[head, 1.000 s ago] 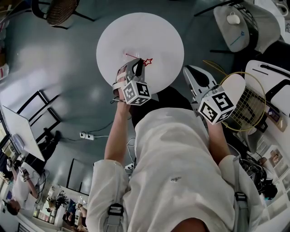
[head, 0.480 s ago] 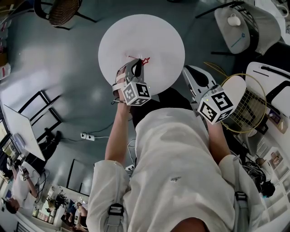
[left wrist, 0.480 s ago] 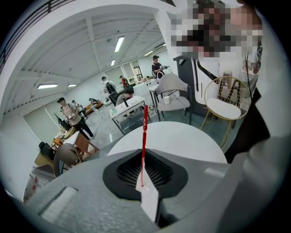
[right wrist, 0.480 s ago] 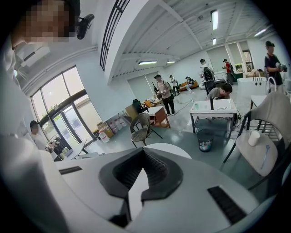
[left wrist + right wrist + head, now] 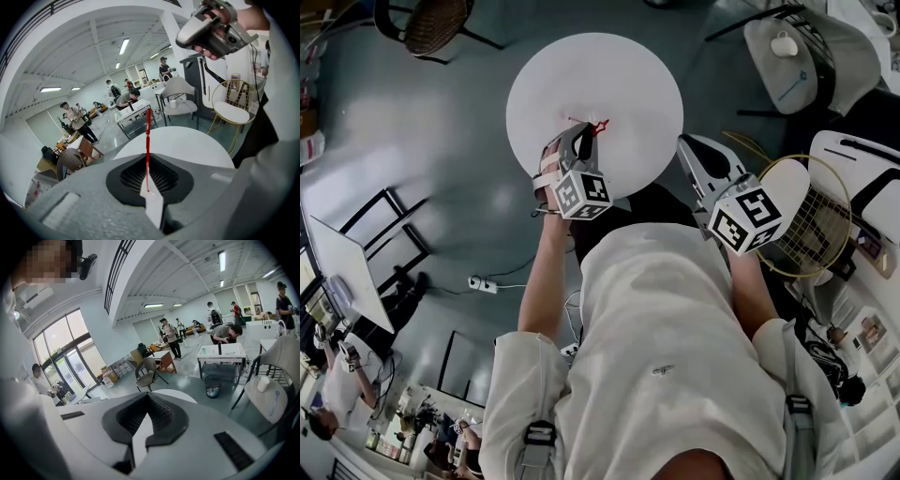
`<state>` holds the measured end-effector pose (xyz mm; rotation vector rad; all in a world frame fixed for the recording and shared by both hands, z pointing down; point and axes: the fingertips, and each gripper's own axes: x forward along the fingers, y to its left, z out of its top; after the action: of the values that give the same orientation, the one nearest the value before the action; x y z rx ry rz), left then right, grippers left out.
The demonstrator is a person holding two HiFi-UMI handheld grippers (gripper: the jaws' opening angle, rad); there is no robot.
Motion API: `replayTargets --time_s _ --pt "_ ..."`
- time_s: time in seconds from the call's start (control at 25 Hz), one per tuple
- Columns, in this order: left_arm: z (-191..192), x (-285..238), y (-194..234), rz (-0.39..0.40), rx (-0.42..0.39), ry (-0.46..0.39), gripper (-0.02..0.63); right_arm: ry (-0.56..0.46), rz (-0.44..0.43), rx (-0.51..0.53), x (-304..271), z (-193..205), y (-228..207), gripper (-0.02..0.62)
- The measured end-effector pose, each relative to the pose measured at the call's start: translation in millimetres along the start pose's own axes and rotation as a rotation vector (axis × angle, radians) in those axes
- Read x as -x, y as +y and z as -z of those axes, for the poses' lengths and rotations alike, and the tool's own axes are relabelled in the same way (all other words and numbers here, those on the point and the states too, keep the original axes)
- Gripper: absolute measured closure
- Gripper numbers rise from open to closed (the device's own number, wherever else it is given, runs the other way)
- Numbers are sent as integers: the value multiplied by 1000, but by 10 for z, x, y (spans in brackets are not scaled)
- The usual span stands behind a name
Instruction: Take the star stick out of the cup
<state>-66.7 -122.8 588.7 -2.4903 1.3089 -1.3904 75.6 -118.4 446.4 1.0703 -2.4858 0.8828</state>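
Star stick (image 5: 147,136), left tongs (image 5: 148,187) just closing — clamped on it

Star stick (image 5: 598,125) over table (image 5: 619,75), chair (image 5: 427,23) beyond.

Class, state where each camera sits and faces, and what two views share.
Head view: on the head, facing steeply down; torso, left gripper, right gripper.
Left gripper view: rides it, along jaws just closed on the star stick; right gripper shows.
Right gripper view: rides it, along its shut, empty jaws.
Head and left gripper views share the round table.
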Motion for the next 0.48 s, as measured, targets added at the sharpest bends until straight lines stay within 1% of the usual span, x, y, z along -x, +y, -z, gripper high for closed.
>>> replayTargets --time_s 0.28,0.48 --pt "-55 77 6 -7 6 -17 583 -15 -13 4 -9 -23 32 588" --pt "-194 213 36 -24 21 -43 583 -37 -27 2 5 -58 44 588"
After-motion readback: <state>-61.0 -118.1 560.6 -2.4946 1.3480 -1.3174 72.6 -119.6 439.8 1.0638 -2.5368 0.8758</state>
